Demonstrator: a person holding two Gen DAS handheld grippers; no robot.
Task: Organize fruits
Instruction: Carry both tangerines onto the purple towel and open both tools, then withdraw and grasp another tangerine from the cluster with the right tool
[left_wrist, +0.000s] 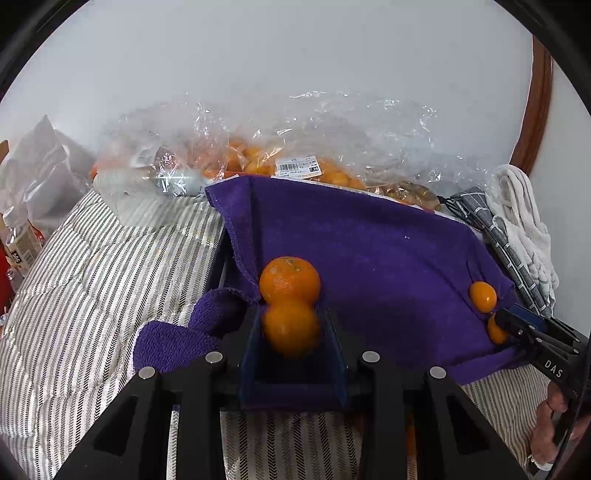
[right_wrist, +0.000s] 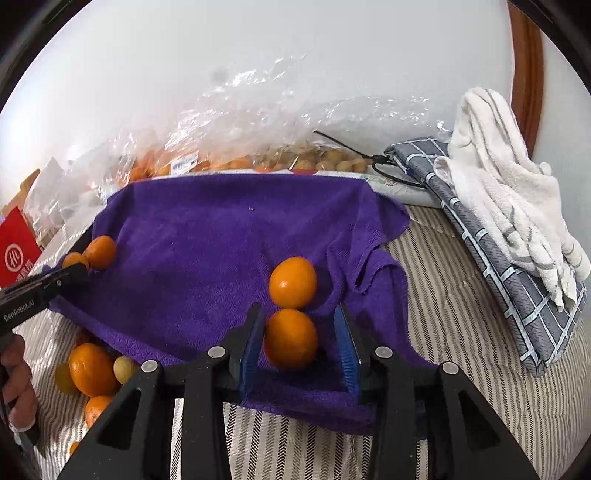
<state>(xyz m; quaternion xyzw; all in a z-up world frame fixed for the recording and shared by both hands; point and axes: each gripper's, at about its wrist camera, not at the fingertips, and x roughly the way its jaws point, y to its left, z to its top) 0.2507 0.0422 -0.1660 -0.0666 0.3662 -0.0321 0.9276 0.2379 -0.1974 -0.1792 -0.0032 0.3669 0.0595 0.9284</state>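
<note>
We take the purple towel (right_wrist: 207, 236) as landmark. Near its left edge, the left hand-held gripper (left_wrist: 291, 325) brackets an orange (left_wrist: 291, 328); its pads appear to have just released, though blur hides contact. Near the right edge, the right hand-held gripper (right_wrist: 301, 325) stands partly open around another orange (right_wrist: 291, 338), a gap visible beside the right pad.

left wrist: close, angled down | right wrist: same | shared: purple towel (left_wrist: 369, 251)
</note>
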